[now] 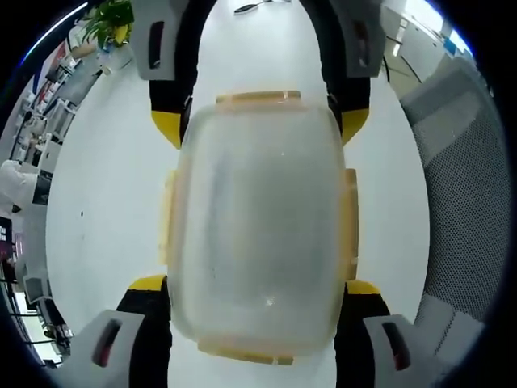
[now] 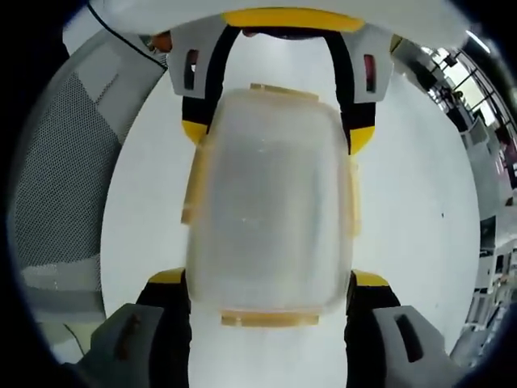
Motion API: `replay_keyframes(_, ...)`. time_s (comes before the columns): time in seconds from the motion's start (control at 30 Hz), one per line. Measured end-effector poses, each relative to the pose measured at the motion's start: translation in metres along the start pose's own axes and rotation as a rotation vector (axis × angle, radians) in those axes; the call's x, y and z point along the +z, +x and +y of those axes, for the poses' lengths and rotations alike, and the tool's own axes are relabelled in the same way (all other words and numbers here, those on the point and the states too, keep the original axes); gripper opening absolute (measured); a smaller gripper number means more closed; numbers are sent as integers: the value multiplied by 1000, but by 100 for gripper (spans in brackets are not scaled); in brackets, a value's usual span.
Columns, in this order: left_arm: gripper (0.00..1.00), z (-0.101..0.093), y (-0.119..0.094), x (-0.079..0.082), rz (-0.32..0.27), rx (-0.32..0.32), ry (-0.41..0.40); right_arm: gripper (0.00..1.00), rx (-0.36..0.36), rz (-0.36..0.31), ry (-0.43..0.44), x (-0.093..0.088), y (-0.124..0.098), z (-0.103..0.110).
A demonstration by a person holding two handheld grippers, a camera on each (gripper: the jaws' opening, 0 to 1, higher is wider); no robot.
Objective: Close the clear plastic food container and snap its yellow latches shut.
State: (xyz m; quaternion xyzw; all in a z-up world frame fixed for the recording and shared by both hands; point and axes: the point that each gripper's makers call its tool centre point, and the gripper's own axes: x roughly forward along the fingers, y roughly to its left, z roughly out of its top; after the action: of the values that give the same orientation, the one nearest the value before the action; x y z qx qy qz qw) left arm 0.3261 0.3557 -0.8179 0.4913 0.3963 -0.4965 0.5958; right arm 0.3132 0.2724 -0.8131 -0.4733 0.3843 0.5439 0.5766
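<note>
A: Well, the container [image 1: 257, 226] lay lid-up on the white table [image 1: 105, 194], the left gripper [image 1: 257, 295] and right gripper [image 2: 271, 287] meeting it from opposite ends.

B: Both sets of jaws stood wide, flanking its corners. Whether they pinched it, one couldn't tell.

A: The yellow latches [image 1: 349, 212] looked unsnapped. The sound approach, probably, was pressing the lid level first, then folding opposite latches down together.
</note>
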Motion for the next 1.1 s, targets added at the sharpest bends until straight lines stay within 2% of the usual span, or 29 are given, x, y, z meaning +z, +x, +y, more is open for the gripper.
replay_keyframes(0.47,81,30,3,-10,-26,-1,5,77,-3,25,13,7,7,-29)
replay_keyframes(0.93,81,69,10,-13,-14,-9,39,79,-2,19,64,6,14,-66)
replay_keyframes(1.1,81,82,8,-9,-50,-8,12,80,-8,41,51,2,19,-80)
